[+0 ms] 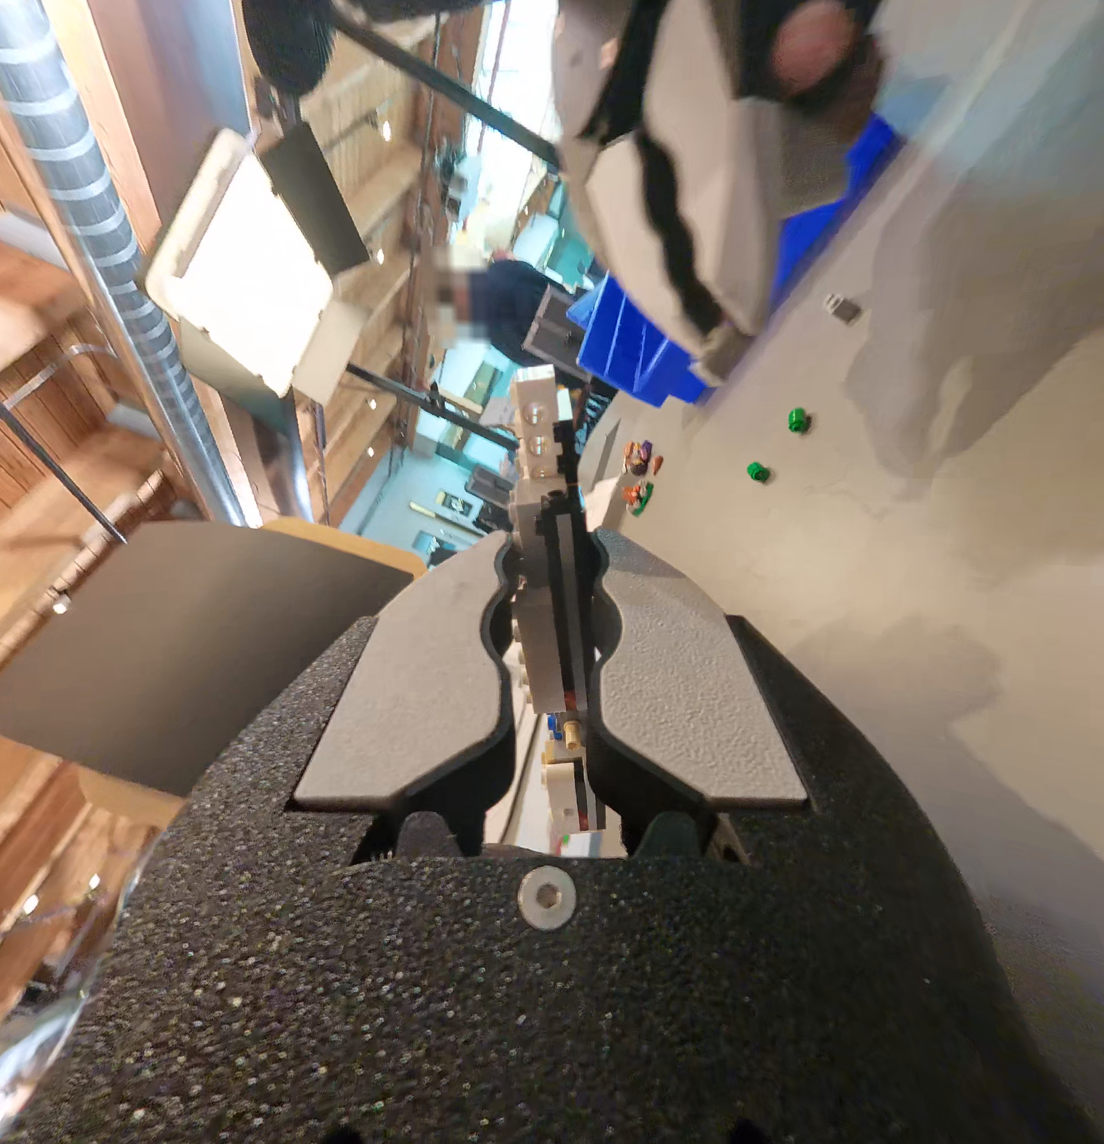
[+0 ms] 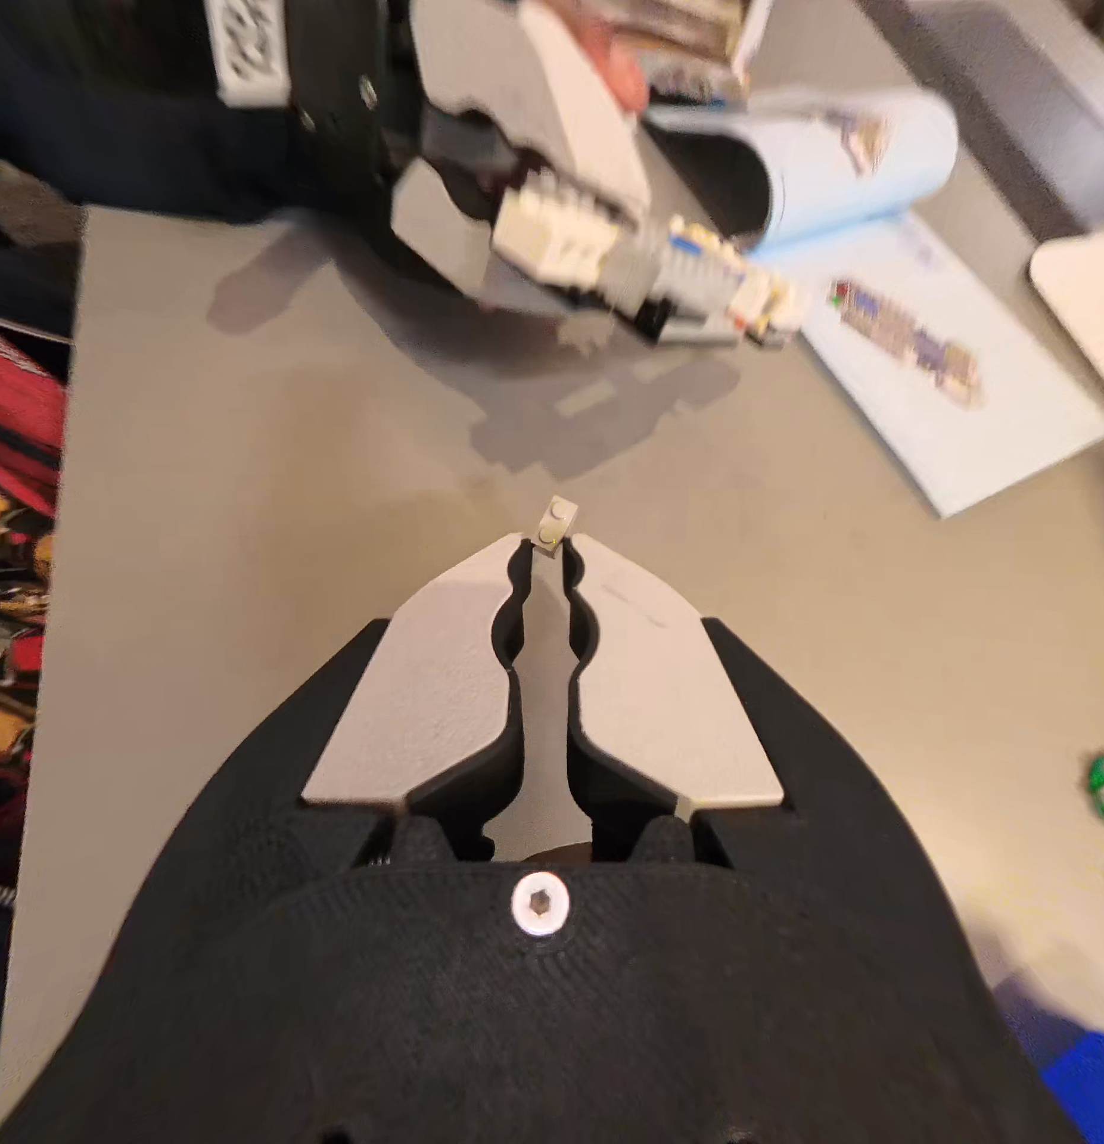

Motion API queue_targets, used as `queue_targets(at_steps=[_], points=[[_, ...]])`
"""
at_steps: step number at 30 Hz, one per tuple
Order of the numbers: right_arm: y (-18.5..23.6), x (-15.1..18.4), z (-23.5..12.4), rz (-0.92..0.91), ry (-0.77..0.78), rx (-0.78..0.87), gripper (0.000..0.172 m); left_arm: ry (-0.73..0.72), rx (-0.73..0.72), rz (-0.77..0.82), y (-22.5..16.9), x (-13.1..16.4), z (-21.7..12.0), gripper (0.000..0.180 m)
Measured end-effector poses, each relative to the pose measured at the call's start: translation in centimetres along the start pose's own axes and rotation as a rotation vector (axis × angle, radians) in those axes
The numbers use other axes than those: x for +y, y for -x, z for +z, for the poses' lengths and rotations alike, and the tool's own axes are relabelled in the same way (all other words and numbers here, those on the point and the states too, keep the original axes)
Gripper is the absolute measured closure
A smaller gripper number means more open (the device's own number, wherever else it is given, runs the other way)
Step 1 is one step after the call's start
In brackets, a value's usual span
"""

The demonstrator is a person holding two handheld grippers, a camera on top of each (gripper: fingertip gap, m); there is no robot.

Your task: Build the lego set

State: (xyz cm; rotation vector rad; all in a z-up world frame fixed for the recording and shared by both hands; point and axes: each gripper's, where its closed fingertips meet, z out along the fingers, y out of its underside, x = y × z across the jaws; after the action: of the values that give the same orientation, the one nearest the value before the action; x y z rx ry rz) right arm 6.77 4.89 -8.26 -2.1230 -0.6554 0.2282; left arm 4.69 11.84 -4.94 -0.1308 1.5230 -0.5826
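Observation:
My left gripper is shut on a long white, grey and black brick assembly, held up in the air and sticking out past the fingertips. The same assembly shows blurred in the right wrist view, in the left gripper above the table. My right gripper is shut on a small light grey two-stud plate, pinched at the very fingertips above the grey table. The right gripper also shows blurred at the top of the left wrist view.
An open instruction booklet lies at the right. Blue bins stand on the table's far side. Two small green round pieces, a small grey piece and clusters of colourful pieces lie loose. A colourful box is at the left edge. Tip to tip, the grippers are about 9 cm apart.

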Motion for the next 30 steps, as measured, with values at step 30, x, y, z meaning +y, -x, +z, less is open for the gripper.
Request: queue_targets(at_steps=[30], points=[[0.3, -7.7, -0.5, -0.397, 0.156, -0.273, 0.162, -0.082, -0.034, 0.023, 0.5, -2.6, -0.8, 0.161]])
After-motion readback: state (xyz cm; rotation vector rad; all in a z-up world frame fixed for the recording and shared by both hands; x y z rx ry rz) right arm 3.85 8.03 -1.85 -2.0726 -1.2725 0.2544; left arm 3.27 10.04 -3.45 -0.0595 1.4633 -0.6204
